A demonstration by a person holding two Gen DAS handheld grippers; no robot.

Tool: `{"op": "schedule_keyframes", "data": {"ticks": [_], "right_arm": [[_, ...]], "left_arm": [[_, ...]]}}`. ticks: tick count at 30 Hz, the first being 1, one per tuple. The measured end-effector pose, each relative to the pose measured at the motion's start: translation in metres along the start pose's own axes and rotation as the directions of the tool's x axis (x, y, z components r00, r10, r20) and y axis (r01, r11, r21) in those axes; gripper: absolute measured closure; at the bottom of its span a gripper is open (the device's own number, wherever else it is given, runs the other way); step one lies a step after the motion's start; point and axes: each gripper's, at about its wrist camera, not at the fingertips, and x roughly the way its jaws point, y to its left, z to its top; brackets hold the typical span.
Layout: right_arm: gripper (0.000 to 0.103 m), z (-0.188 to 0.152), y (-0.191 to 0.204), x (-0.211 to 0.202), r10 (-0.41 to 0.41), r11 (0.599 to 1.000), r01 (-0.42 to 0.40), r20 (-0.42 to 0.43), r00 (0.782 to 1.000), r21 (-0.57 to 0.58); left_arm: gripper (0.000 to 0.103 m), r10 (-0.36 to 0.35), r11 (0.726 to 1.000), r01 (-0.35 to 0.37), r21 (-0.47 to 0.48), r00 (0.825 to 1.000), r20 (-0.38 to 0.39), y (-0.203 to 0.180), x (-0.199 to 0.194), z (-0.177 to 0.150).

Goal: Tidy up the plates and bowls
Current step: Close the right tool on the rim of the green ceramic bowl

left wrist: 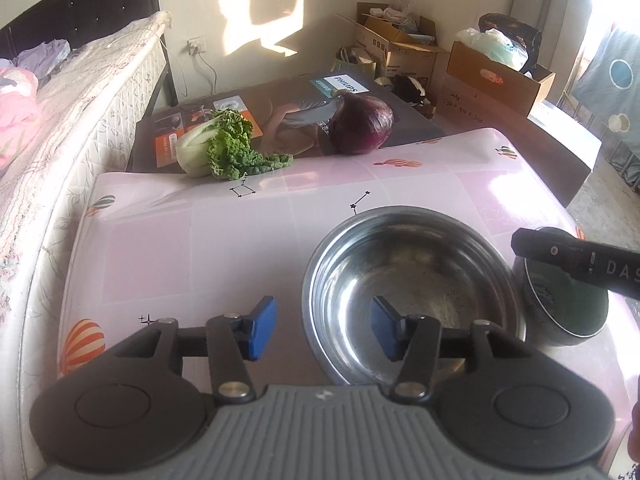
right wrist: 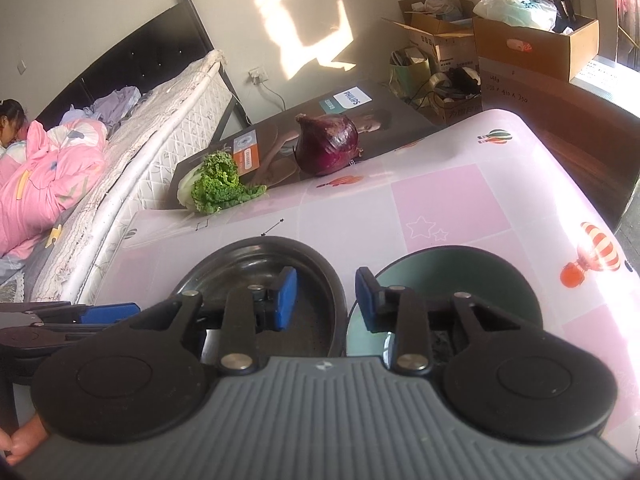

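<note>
The steel bowl [left wrist: 414, 296] sits lower right of centre in the left view, on the pink patterned counter [left wrist: 192, 248], with the green bowl [left wrist: 568, 304] touching its right side. The left tool [left wrist: 324, 330] hangs spread, one blue pad over the steel bowl's rim, gripping nothing. In the right view, the right tool [right wrist: 326, 300] is also spread, above the gap between both bowls. Toward the upper centre, a leafy cabbage [left wrist: 224, 146] and a purple onion [left wrist: 362, 126] lie at the counter's far edge.
</note>
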Motion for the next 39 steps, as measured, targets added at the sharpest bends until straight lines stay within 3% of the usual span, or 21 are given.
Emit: {"op": "schedule_keyframes", "data": {"ticks": [3, 10, 14, 19, 25, 28, 32, 36, 39], "right_arm": [[0.069, 0.003, -0.004, -0.015, 0.012, 1.0, -0.012, 0.02, 1.0, -0.002], [0.065, -0.002, -0.029, -0.055, -0.001, 1.0, 0.001, 0.042, 0.999, 0.002], [0.064, -0.007, -0.049, -0.076, -0.037, 0.999, 0.037, 0.05, 0.998, 0.011], [0.064, -0.013, -0.08, -0.086, -0.089, 0.995, 0.087, 0.038, 0.995, 0.057], [0.064, -0.018, -0.109, -0.073, -0.109, 0.987, 0.109, -0.004, 0.994, 0.12], [0.064, -0.017, -0.116, -0.062, -0.106, 0.985, 0.107, -0.019, 0.994, 0.138], [0.064, -0.014, -0.121, -0.05, -0.095, 0.984, 0.099, -0.034, 0.995, 0.145], [0.067, -0.012, -0.127, -0.039, -0.084, 0.984, 0.091, -0.051, 0.995, 0.153], [0.074, -0.011, -0.13, -0.03, -0.069, 0.983, 0.079, -0.062, 0.996, 0.163]], "left_arm": [[0.04, -0.023, 1.0, 0.023, 0.014, 1.0, 0.011, -0.005, -0.012, -0.002], [0.033, -0.116, 0.992, 0.115, 0.052, 0.993, 0.009, -0.029, -0.035, -0.008], [0.025, -0.218, 0.973, 0.217, 0.08, 0.976, 0.0, -0.048, -0.044, -0.014], [0.025, -0.289, 0.954, 0.288, 0.08, 0.957, -0.002, -0.072, -0.041, -0.016], [0.039, -0.329, 0.938, 0.335, 0.089, 0.942, -0.073, -0.104, -0.022, -0.018], [0.05, -0.314, 0.944, 0.322, 0.072, 0.944, -0.103, -0.114, -0.007, -0.017], [0.067, -0.328, 0.942, 0.335, 0.022, 0.933, -0.146, -0.117, 0.008, -0.017], [0.07, -0.318, 0.947, 0.322, 0.0, 0.937, -0.147, -0.121, 0.013, -0.018], [0.07, -0.338, 0.941, 0.337, -0.036, 0.925, -0.173, -0.124, 0.019, -0.019]]}}
